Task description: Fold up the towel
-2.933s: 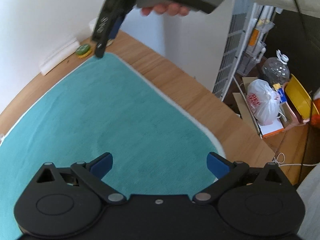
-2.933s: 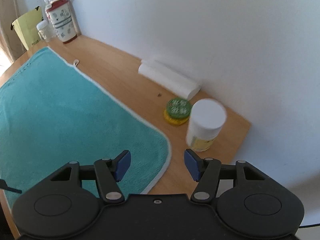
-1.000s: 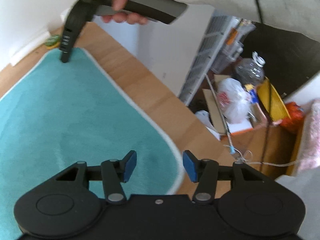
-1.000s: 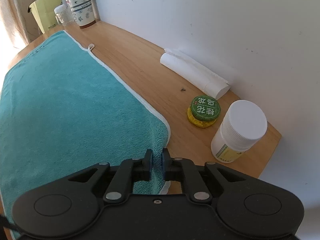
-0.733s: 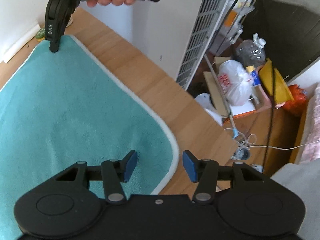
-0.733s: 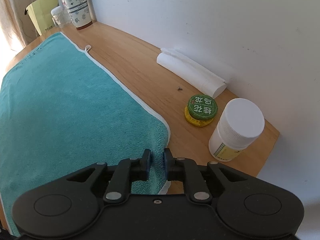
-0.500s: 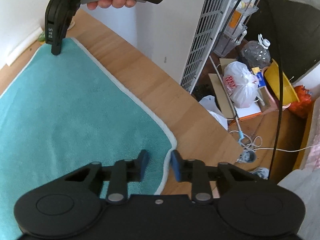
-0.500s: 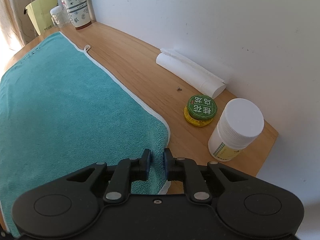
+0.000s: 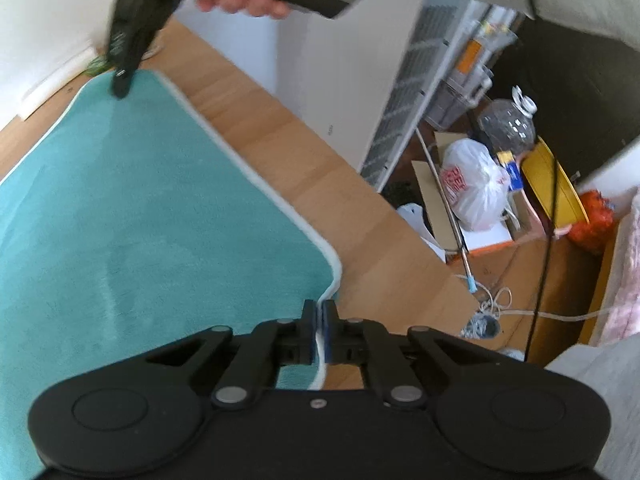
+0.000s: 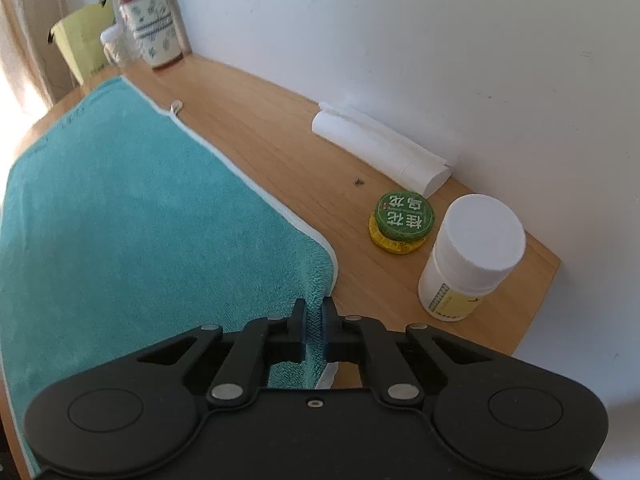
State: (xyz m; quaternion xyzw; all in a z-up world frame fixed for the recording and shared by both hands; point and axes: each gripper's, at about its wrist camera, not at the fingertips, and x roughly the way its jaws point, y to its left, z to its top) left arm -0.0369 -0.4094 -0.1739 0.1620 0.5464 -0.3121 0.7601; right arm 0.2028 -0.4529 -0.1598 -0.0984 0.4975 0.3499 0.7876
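We have the teal towel (image 9: 160, 216) lying flat on the table (image 9: 360, 248), our left gripper (image 9: 319, 336) clenched on its near corner and our right gripper (image 10: 314, 332) clenched on the far one. Next, we judge, both corners must lift together and carry across. The towel's other end is cut off.

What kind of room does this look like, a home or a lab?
Most likely a lived-in home room. A teal towel lies on a wooden table against a white wall, with a pill bottle and green tin beside it, and a plastic bag among clutter on the floor.
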